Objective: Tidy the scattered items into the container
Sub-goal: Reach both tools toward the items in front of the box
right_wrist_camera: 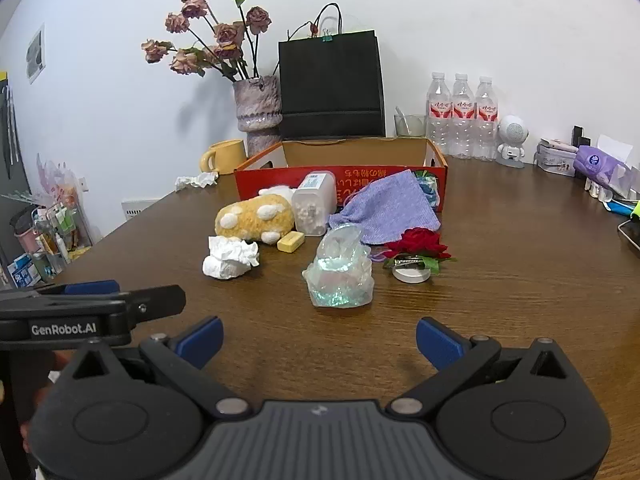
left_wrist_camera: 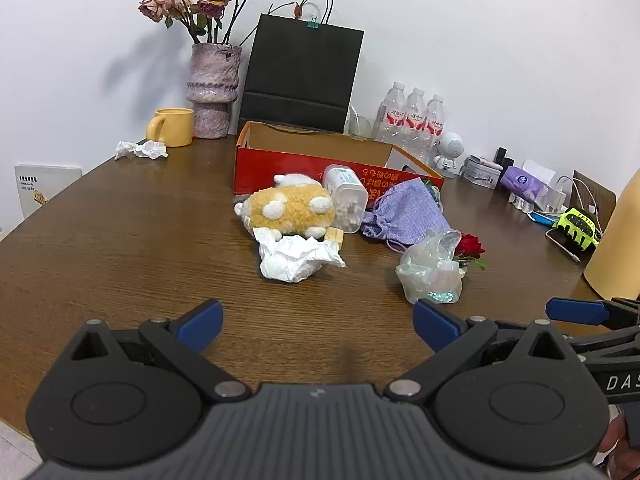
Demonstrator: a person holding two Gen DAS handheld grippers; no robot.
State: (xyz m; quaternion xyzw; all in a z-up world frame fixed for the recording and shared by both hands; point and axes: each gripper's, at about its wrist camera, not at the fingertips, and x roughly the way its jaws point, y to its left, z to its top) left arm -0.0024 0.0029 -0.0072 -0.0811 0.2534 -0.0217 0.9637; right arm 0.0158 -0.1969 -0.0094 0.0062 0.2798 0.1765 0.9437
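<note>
Left wrist view. My left hand-held gripper (left_wrist_camera: 318,326) hangs low over the brown tabletop (left_wrist_camera: 120,240), blue fingers spread wide, nothing between them. At 12 o'clock from the gripper lies a crumpled white tissue (left_wrist_camera: 294,258); touching it on the far side is a yellow plush toy (left_wrist_camera: 290,208) with white patches. A clear jar of cotton swabs (left_wrist_camera: 346,198) lies on its side against the toy's 3 o'clock flank. At 1 o'clock, a purple cloth pouch (left_wrist_camera: 406,212), and nearer me a crinkled clear plastic bag (left_wrist_camera: 430,268) with a red rose (left_wrist_camera: 470,246) just beside it at its 2 o'clock. The red cardboard box (left_wrist_camera: 320,170), open on top, stands just behind the pile. Behind the box: a black paper bag (left_wrist_camera: 302,76), a vase of dried flowers (left_wrist_camera: 212,90), a yellow mug (left_wrist_camera: 172,127), three water bottles (left_wrist_camera: 414,118). My right hand-held gripper (left_wrist_camera: 580,312) pokes in at 3 o'clock.

Right wrist view. My right hand-held gripper (right_wrist_camera: 320,340) also hangs over the tabletop (right_wrist_camera: 520,260), fingers released and wide apart, holding nothing. The plastic bag (right_wrist_camera: 340,276) sits dead ahead at 12 o'clock. The rose (right_wrist_camera: 416,246) is at 1 o'clock, with a small round lid (right_wrist_camera: 412,274) touching it on the near side. The tissue (right_wrist_camera: 230,258) is at 11 o'clock, the plush toy (right_wrist_camera: 254,218) behind it, a small yellow block (right_wrist_camera: 291,241) beside the toy. The swab jar (right_wrist_camera: 314,204) and pouch (right_wrist_camera: 386,210) lean against the front wall of the box (right_wrist_camera: 280,182). My left hand-held gripper (right_wrist_camera: 92,300) shows at 9 o'clock; from here I cannot tell its spread.
</note>
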